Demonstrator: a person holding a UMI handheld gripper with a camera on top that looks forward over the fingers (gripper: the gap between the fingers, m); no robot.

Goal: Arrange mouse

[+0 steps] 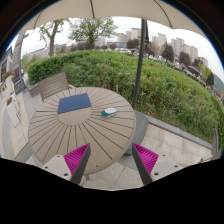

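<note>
Pretty much nothing done yet as far as I can tell. The tool [108, 160] is hanging back from the round slatted counter [60, 135], fingers spread apart with nothing between them, pink pads [75, 157] facing each other across an empty gap. So the whole job is still ahead: get over there, grab the mouse, put it where it belongs.

The mouse [109, 112] is sitting on the counter just to the side of the dark blue mousepad [74, 102], near the counter's edge on the hedge side, not on the pad. My guess is "arrange" means moving it onto or squarely next to that mousepad, but that's a guess.

Looks-wise it's a small, pale, low rounded thing, whitish with maybe a teal tint. Too small from here to say which way it's pointing or whether there's a cable.
</note>
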